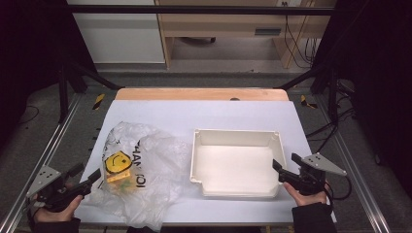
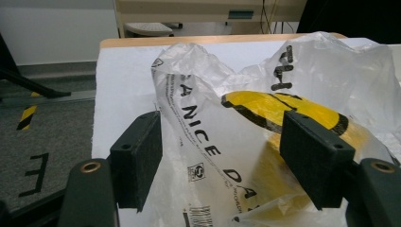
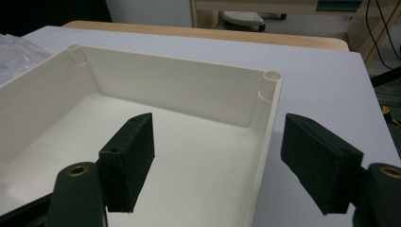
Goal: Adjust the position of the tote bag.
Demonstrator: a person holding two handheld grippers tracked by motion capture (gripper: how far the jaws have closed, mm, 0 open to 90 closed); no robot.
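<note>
Here, seen from above, a person stands at the near side of a table covered with a white sheet (image 1: pixel 160 114), holding a two-jaw gripper in each hand. At the far left, the left gripper (image 1: pixel 90 178) sits at the near left corner of the sheet, its jaws apart, just beside the edge of a crumpled clear plastic bag (image 1: pixel 141 170). The bag lies on the left half of the sheet, printed with black lettering and a yellow smiley face, with something yellow (image 1: pixel 118 175) inside; I cannot tell what it is. In the left gripper view the bag (image 2: pixel 222 118) billows up between the two spread black pads without being pinched. A narrow strip of bare sheet runs between the bag and a shallow cream-white plastic tray (image 1: pixel 197 150), which sits right of centre, its low walls standing upright and its floor bare. At the tray's near right corner is the right gripper (image 1: pixel 277 167), jaws also apart; in the right gripper view one pad hangs over the inside of the tray (image 3: pixel 269 113) and the other outside, with the right wall between them and untouched. Bare sheet lies beyond the tray and to its right. The table's wooden far edge (image 1: pixel 201 94) shows past the sheet. Around it are black frame rails, grey floor with yellow-and-black tape, and a pale wooden desk (image 1: pixel 223 24) behind.
</note>
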